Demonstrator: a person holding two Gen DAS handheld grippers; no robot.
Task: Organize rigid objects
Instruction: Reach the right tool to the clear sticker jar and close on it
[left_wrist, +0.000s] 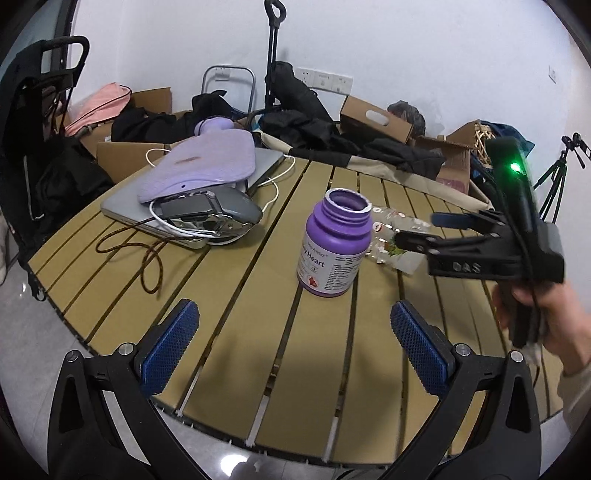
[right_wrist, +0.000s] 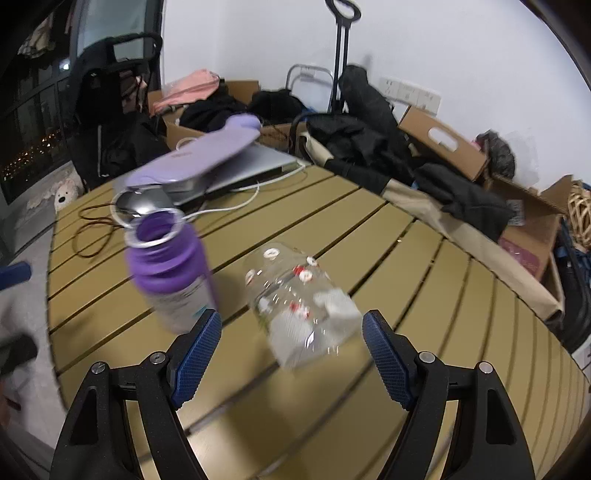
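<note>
With both tools over the near edge of the slatted table (left_wrist: 236, 295), neither holds anything. Left gripper (left_wrist: 295, 347): jaws spread wide, nothing between the blue pads, hovering at the near rim. Right gripper (right_wrist: 291, 354): jaws also spread, nothing clamped; seen from the left wrist view it comes in from the right, held in a bare hand (left_wrist: 554, 317), green LED lit on its body.

Purple bottle (left_wrist: 334, 243) stands upright mid-table, cap off, mouth open, label facing near. It sits ahead of the left gripper, apart from its pads. Clear printed bottle (right_wrist: 299, 302) lies on its side just right of the purple one; the right gripper's fingers straddle its near end, but the frame is motion-blurred, so contact can't be confirmed.

Far left on the table: silver laptop (left_wrist: 122, 210) with a lilac hot-water bottle (left_wrist: 203, 162) on top, a grey mouse (left_wrist: 236, 208) at the laptop's near edge, white cable (left_wrist: 273, 184) and a dark braided cord (left_wrist: 147, 266) looping onto the slats.

Beyond the table: cardboard boxes (left_wrist: 376, 122), dark clothing (left_wrist: 310, 125), a tripod (left_wrist: 557, 173) far right.
</note>
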